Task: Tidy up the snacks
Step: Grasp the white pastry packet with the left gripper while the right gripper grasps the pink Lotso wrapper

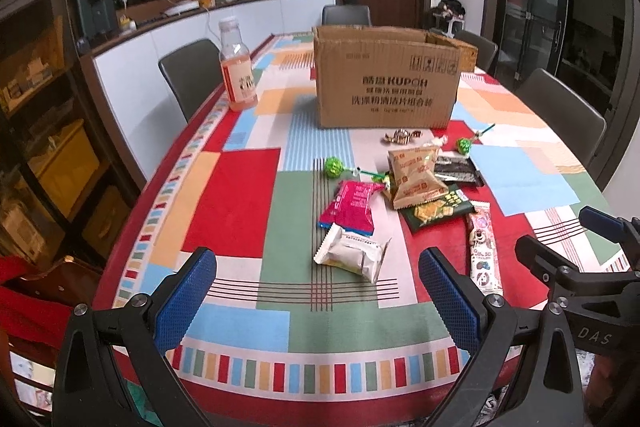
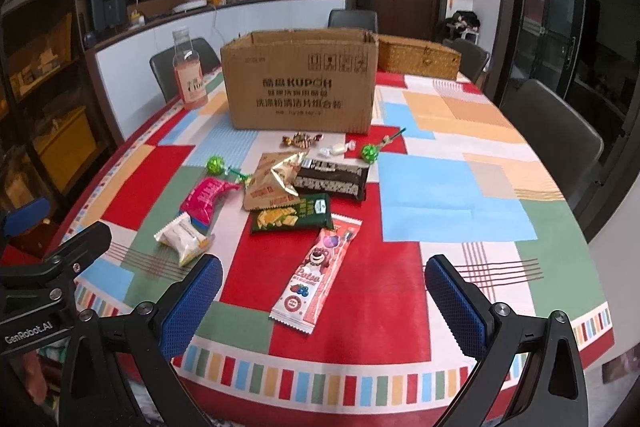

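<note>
Several snacks lie loose in front of an open cardboard box [image 1: 386, 83] [image 2: 300, 87]. They include a white wrapped cake [image 1: 352, 253] [image 2: 182, 239], a pink packet [image 1: 352, 205] [image 2: 206, 197], a tan pouch [image 1: 416, 179] [image 2: 274, 179], a green cracker pack [image 1: 436, 211] [image 2: 292, 213], a long pink bear bar [image 1: 484, 253] [image 2: 316, 275], a dark bar [image 2: 332, 179], two green lollipops [image 1: 336, 166] [image 2: 370, 151] and small candies [image 2: 302, 139]. My left gripper [image 1: 316, 299] is open and empty above the near table edge. My right gripper [image 2: 324, 303] is open and empty, just short of the bear bar.
A pink drink bottle [image 1: 237, 67] [image 2: 189, 71] stands left of the box. A wicker basket [image 2: 418, 57] sits behind the box at right. Chairs [image 2: 560, 135] ring the table with its patterned cloth [image 1: 240, 187]. Each gripper shows at the edge of the other's view.
</note>
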Demonstrator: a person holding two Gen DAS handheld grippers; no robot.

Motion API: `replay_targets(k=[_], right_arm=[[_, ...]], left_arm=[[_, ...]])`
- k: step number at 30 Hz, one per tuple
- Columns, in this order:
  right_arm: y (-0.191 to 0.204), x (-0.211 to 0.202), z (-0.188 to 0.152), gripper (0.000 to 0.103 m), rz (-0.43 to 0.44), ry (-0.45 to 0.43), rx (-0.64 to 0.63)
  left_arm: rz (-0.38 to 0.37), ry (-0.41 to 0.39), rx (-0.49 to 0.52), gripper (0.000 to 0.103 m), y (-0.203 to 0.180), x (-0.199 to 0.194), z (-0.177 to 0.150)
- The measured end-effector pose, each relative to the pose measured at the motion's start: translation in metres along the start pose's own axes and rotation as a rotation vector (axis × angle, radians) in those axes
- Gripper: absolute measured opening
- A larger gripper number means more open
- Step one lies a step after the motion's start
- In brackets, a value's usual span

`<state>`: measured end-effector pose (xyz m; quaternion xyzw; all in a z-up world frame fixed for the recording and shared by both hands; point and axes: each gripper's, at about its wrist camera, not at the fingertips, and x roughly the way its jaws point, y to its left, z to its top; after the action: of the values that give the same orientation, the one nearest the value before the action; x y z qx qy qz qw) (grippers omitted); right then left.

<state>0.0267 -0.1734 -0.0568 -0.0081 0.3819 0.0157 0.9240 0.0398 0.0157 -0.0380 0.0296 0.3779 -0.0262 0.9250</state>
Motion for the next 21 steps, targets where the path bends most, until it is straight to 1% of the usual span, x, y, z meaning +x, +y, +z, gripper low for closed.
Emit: replay_targets(k=[11, 21], right_arm=[[-0.003, 0.044, 0.004, 0.099, 0.006, 0.135, 0.009], [-0.007, 0.081, 0.008, 0.089, 0.032, 0.234, 0.018]], left_arm=[[-0.045, 0.139, 0.015, 0.103, -0.005, 0.049, 0.006], [-0.075, 0.267, 0.018, 0.103, -0.007, 0.091, 0.008]])
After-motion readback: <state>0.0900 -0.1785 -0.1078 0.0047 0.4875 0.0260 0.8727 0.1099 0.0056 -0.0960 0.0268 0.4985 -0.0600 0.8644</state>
